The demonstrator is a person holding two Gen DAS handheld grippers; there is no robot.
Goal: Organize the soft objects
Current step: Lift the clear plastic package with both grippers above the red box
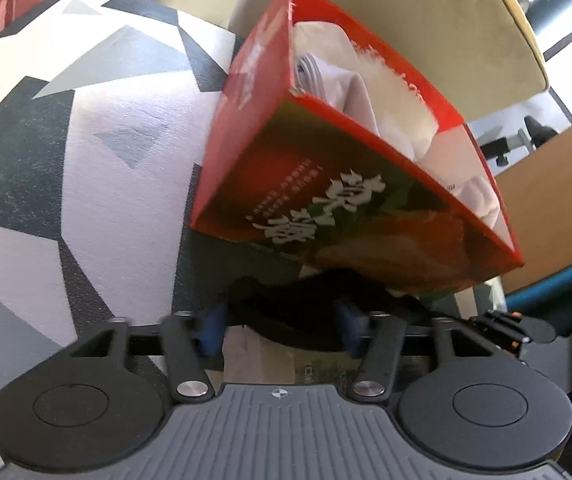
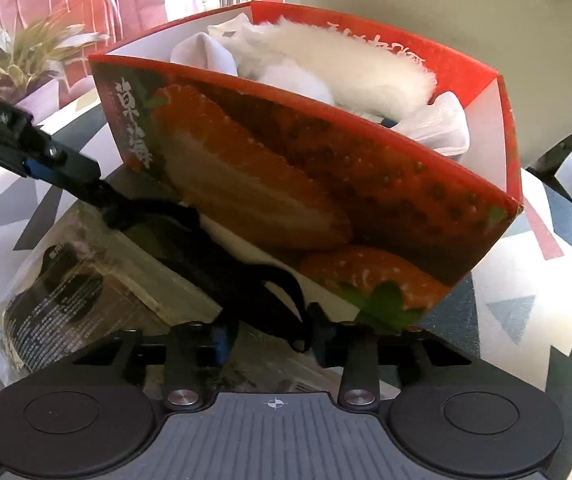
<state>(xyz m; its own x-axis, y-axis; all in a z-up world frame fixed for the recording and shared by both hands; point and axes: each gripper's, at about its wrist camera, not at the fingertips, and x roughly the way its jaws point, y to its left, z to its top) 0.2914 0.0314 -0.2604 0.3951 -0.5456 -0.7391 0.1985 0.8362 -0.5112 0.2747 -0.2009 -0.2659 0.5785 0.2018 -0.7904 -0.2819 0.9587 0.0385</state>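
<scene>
A red strawberry-print cardboard box (image 1: 338, 216) (image 2: 326, 184) stands tilted on the patterned table, open at the top. It holds white soft items: cloths (image 1: 350, 80) and a fluffy white piece (image 2: 350, 68). A black fabric strap (image 1: 306, 304) (image 2: 222, 256) lies under the box's front edge. My left gripper (image 1: 282, 320) is closed on one end of the strap; it also shows in the right wrist view (image 2: 98, 196). My right gripper (image 2: 270, 332) is closed on the strap's other end, right at the box's lower edge.
A clear plastic packet with a dark printed label (image 2: 66, 296) lies under the strap, left of the box. The table (image 1: 86, 160) has a grey, black and white triangle pattern. A beige chair back (image 1: 466, 32) stands behind the box. A potted plant (image 2: 34, 52) is far left.
</scene>
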